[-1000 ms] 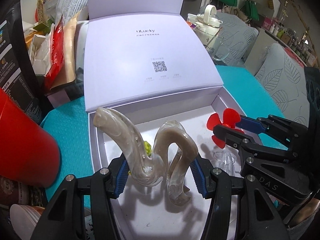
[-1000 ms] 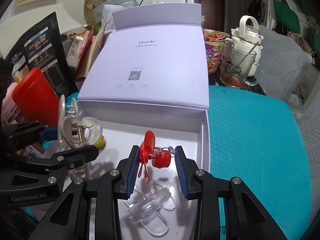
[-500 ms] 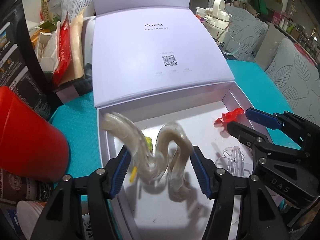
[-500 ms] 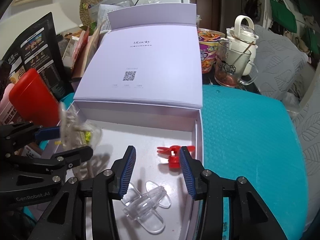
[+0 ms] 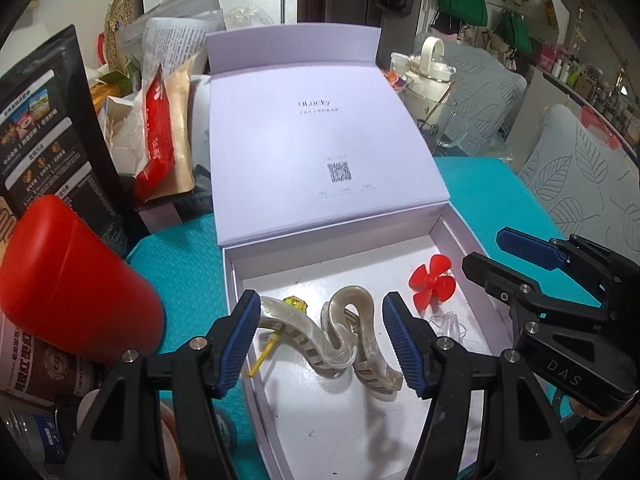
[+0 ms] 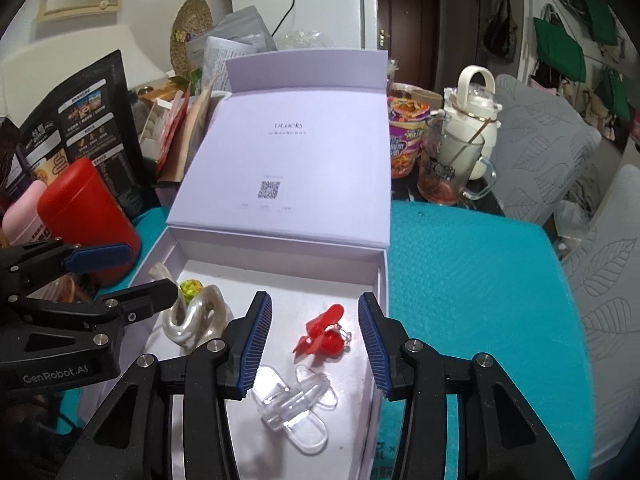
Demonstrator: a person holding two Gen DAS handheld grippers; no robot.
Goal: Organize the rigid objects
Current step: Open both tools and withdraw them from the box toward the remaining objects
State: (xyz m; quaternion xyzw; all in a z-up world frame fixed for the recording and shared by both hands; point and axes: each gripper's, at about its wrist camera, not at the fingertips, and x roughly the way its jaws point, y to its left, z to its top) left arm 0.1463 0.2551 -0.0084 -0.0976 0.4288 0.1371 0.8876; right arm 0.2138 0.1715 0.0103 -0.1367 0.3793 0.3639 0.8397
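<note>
**A:** Inside the open lavender gift box on the teal tabletop, where are the pieces lying?

**B:** The marbled beige hair claw clip is lying on its side on the box floor, between the left gripper fingers but clear of both pads. The jaws are standing about half open, having just widened, and are gripping nothing. A small yellow-green trinket is sitting just behind the clip.

**A:** And the other side?

**B:** The right gripper is hovering over the red toy propeller, which is resting on the floor near the right wall. Its jaws are standing partly open after parting, with blue pads apart from the propeller on both sides. The clear plastic clip is lying just in front of it.

**A:** So which step is this?

**B:** It is looking like the release: both pieces are sitting in the box and both hands are free. The next move is probably calling for pulling clear without brushing the clip or propeller, then finding another loose item. None is showing on the bare mat, so the cluttered left edge by the red container may need searching.
</note>
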